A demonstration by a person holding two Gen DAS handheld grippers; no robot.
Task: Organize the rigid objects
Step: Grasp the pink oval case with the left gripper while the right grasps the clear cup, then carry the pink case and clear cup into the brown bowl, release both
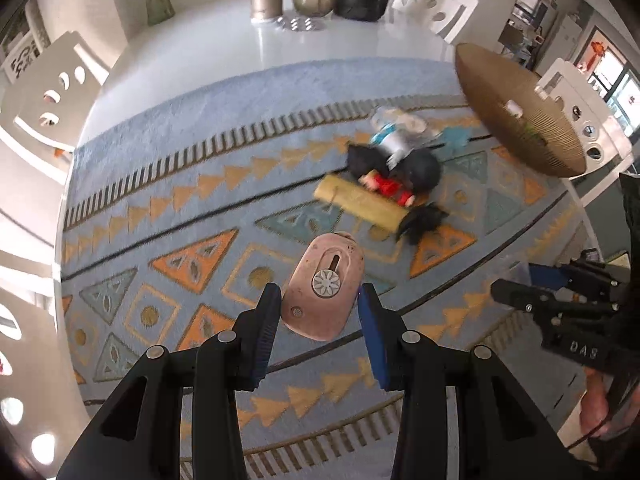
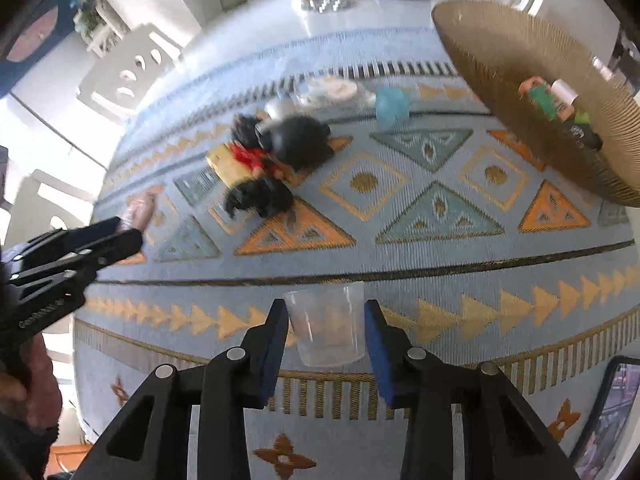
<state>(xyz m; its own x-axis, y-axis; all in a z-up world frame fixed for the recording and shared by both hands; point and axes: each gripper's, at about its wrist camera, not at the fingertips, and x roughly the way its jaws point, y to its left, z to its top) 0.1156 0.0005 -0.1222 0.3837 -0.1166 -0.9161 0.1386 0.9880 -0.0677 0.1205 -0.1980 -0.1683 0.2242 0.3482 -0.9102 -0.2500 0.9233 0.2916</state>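
- Gripping with my left claw (image 1: 320,300), I have a pink oval gadget (image 1: 325,285) with a white flower dial between the blue pads; both pads press its sides, so the jaws stand partly apart, clamped on it, and it sits above the mat.
- My right claw (image 2: 326,324) brackets a clear plastic cup (image 2: 326,326); the pads sit at its two walls and appear to pinch it (the transparent plastic makes the contact hard to judge), the jaws about as far apart as on the left.
- Just beyond both claws lies the patterned blue mat (image 2: 400,264) that covers the white table.
- Farther out, a loose heap waits on the mat: a yellow block (image 1: 362,202), a red-and-black figure (image 1: 390,186) leaning on it, dark fuzzy lumps, a white and blue bottle (image 1: 394,138) and, in the right view, a small teal cup (image 2: 392,106).
- To the right stands the woven basket (image 2: 480,52), near the mat's edge; a green and peach item (image 2: 544,98) and one or two more pieces lie in it already.
- My judgement: the sorting is under way but far from finished. A few things are in the basket, two are in my claws, and the heap is untouched.
- Next, as I read it, both loads go toward the basket (the cup could crush or slip under a hard squeeze).
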